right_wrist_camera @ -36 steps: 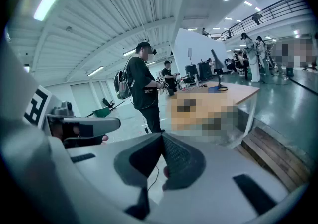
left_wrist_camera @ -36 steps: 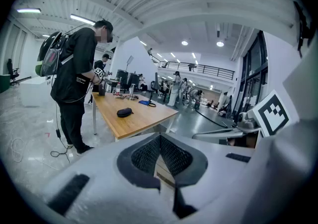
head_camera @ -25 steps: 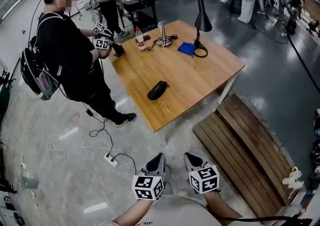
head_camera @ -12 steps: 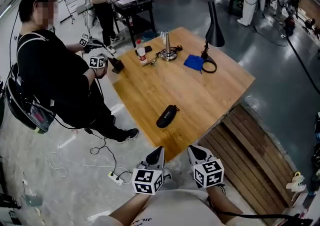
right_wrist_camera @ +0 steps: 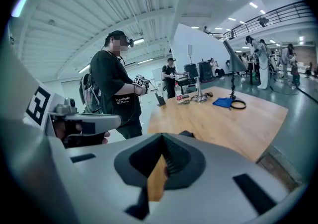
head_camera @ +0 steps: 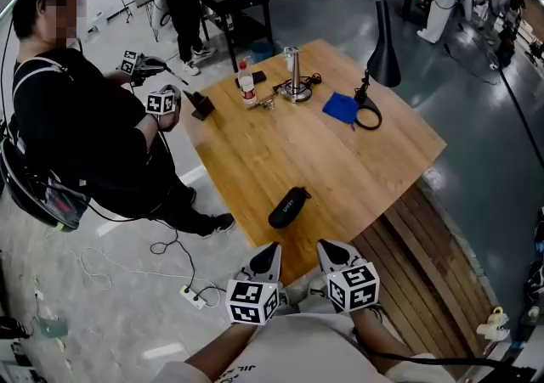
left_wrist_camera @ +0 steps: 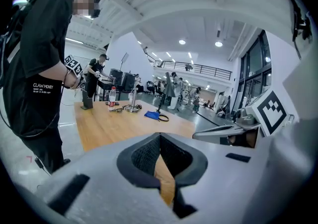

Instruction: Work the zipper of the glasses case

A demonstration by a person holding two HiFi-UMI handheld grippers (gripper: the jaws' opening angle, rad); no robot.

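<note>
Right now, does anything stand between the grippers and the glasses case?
Nothing visible does. The glasses case lies by the table's near edge, ahead of the left gripper and right gripper; bottle and lamp stand beyond.

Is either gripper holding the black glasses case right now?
No, the glasses case lies on the table, apart from the left gripper and right gripper, both shut and empty.

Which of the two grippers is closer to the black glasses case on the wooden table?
Left. The left gripper hovers just short of the near end of the glasses case; the right gripper sits further off, toward the case's right.
</note>
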